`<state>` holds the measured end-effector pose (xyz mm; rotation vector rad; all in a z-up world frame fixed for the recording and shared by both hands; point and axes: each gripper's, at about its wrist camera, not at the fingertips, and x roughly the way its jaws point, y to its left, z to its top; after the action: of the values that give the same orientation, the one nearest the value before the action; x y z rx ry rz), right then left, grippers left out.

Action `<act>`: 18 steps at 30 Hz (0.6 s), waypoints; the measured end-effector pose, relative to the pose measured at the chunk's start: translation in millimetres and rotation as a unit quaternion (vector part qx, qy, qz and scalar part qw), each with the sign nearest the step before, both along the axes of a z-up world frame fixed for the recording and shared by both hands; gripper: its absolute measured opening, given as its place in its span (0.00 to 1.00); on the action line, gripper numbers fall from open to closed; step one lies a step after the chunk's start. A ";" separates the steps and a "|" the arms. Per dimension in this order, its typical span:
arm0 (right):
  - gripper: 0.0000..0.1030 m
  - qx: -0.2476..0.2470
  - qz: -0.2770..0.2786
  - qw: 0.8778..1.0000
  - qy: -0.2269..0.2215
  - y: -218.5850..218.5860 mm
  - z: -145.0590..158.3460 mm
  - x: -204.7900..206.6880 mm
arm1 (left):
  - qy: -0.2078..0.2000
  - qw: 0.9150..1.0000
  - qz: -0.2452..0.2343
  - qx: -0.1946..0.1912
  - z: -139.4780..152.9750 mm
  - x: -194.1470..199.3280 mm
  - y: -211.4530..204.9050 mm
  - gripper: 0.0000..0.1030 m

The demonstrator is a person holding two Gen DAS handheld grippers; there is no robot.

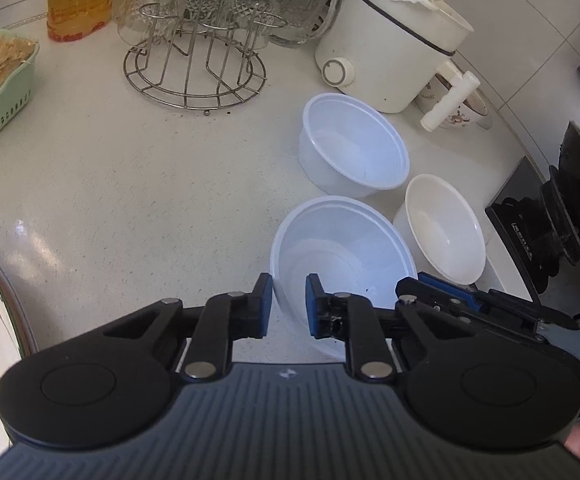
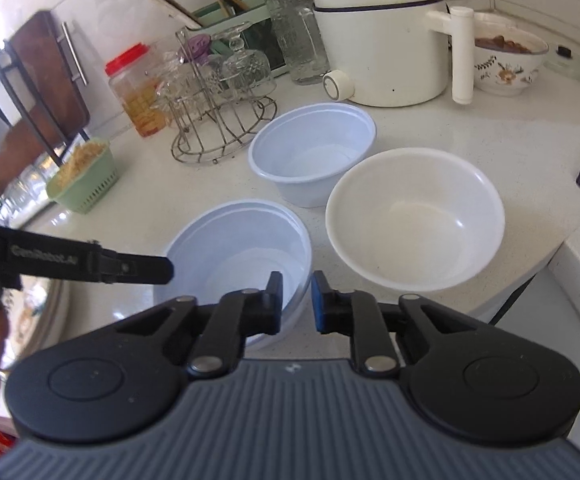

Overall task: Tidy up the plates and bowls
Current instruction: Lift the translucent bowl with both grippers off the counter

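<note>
Both grippers clamp opposite rims of the nearest translucent white plastic bowl. The left gripper pinches its left rim. The right gripper pinches its right rim.

Both cams ride the hand-held grippers, tilted down at the tabletop, close in. Left view faces the glass rack; right view sits further right. Shared: three white bowls, rack, white cooker.
</note>
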<state>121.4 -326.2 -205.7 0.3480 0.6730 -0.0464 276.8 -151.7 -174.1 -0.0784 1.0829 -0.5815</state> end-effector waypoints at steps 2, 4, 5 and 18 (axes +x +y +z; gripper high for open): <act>0.16 0.013 0.003 1.000 0.001 -2.1 -0.1 1.1 | 0.002 1.000 0.004 -0.005 0.5 0.8 4.0 0.20; 0.16 0.020 0.008 1.000 0.002 -1.1 0.2 2.0 | 0.001 1.000 0.009 -0.015 2.2 0.7 10.4 0.20; 0.16 0.021 0.013 1.000 0.001 0.2 0.5 2.1 | -0.001 1.000 0.009 -0.016 2.8 0.6 12.7 0.20; 0.16 0.021 0.082 0.996 -0.008 31.4 10.0 18.8 | -0.014 0.998 0.052 -0.034 22.9 3.2 62.9 0.20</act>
<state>140.3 -294.9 -195.7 0.3328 0.6853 0.1268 280.0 -88.8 -151.2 -0.1850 1.0251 -0.5242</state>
